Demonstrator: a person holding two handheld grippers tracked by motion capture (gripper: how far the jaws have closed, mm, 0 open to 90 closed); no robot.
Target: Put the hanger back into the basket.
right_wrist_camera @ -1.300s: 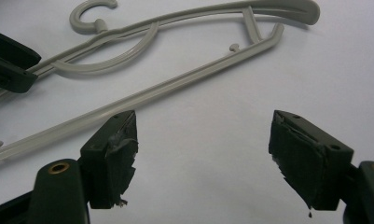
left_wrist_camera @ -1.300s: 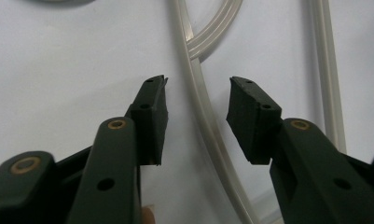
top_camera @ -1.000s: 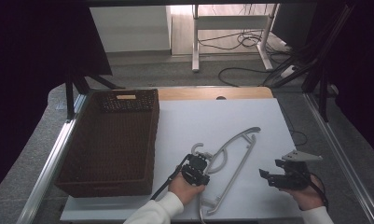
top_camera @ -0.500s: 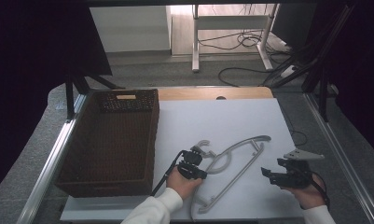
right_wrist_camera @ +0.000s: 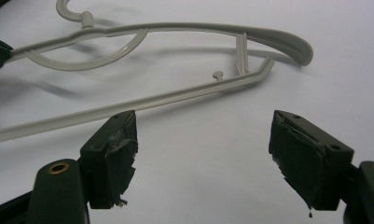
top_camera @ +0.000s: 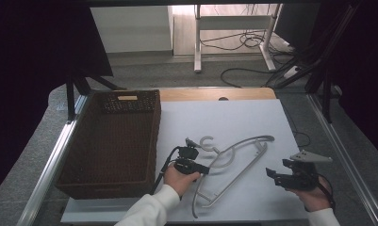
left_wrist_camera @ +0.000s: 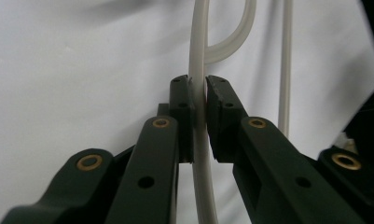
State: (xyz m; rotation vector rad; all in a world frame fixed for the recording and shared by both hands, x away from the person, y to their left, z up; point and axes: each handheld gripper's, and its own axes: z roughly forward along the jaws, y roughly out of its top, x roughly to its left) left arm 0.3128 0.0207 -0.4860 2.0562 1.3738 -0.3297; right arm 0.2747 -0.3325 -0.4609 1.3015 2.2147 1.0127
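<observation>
On my white counter, a brown wicker basket sits at nine o'clock. Just right of it, my left hand-held gripper has just closed and is clamped on one arm of the grey hanger near the centre. At four o'clock, my right hand-held gripper hovers with jaws wide apart, gripping nothing.

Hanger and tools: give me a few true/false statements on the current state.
1. The left tool is shut on the hanger. True.
2. The right tool grips the hanger's far end. False: its jaws stand open with nothing between them, apart from the hanger.
3. The hanger lies inside the basket. False: it is over the white table top, right of the basket.
4. The basket holds nothing visible. True.
5. The hanger is black. False: it is light grey.
</observation>
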